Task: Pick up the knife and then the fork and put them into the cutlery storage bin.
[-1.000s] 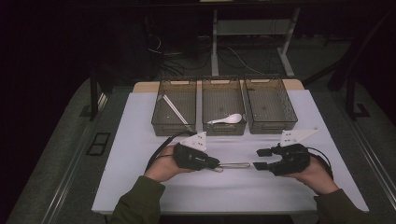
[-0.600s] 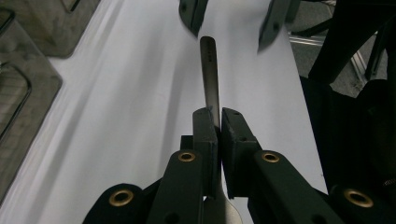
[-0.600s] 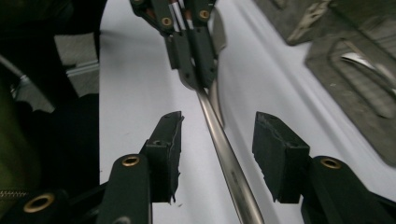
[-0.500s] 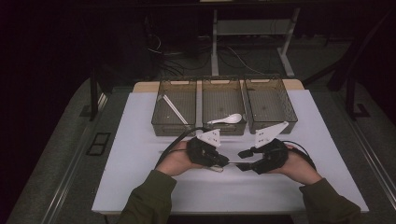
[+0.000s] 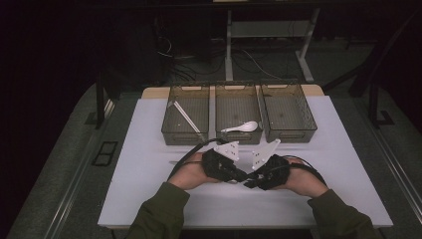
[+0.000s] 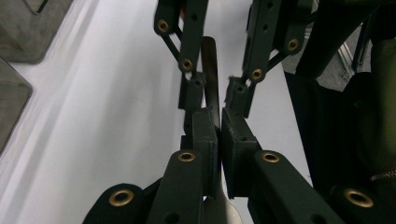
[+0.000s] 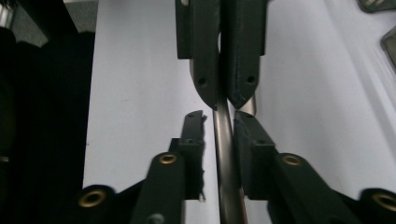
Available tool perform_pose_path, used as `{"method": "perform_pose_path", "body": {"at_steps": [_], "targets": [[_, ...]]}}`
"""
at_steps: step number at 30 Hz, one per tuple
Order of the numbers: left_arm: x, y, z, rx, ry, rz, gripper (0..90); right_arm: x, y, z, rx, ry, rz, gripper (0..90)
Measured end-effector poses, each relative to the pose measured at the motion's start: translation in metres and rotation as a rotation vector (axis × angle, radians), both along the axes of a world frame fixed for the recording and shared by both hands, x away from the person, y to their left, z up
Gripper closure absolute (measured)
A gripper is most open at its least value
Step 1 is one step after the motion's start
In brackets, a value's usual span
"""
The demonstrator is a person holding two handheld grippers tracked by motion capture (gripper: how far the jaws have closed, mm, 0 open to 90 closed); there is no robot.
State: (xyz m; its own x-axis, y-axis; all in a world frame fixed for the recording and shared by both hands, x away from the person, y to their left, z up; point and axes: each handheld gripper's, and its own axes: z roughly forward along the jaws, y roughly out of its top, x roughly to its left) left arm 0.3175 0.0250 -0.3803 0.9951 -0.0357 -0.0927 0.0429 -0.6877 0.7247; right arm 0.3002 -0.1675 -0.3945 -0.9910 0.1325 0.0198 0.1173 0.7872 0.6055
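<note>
High view: both claws meeting tip to tip near counter front edge. Left claw pinching metal utensil handle; right claw spread around handle, not clamped. Risk: drop during handover if released early.

Lab or test-rig space, not home. White tabletop under dark surround, 3 clear bins lined up at far edge. Loose cables on dark floor behind, metal desk legs and frames beyond. Grey floor mats at sides.
</note>
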Motion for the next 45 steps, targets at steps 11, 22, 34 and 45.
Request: {"method": "perform_pose_path", "body": {"at_steps": [11, 22, 34, 45], "targets": [[-0.003, -0.001, 0.0, -0.011, -0.015, -0.048, 84.2, -0.002, 0.0, 0.001, -0.009, 0.033, 0.026, 82.0], [0.001, 0.008, 0.003, -0.074, 0.011, 0.012, 64.2, -0.001, 0.0, -0.003, -0.031, 0.064, -0.013, 82.3], [-0.004, 0.063, 0.005, -0.184, 0.018, 0.222, 41.0, 0.012, -0.026, 0.006, -0.008, 0.042, -0.113, 82.4], [-0.024, 0.11, -0.017, -0.18, -0.031, 0.427, 23.6, 0.043, -0.078, 0.038, 0.084, 0.038, -0.338, 82.3]]}}
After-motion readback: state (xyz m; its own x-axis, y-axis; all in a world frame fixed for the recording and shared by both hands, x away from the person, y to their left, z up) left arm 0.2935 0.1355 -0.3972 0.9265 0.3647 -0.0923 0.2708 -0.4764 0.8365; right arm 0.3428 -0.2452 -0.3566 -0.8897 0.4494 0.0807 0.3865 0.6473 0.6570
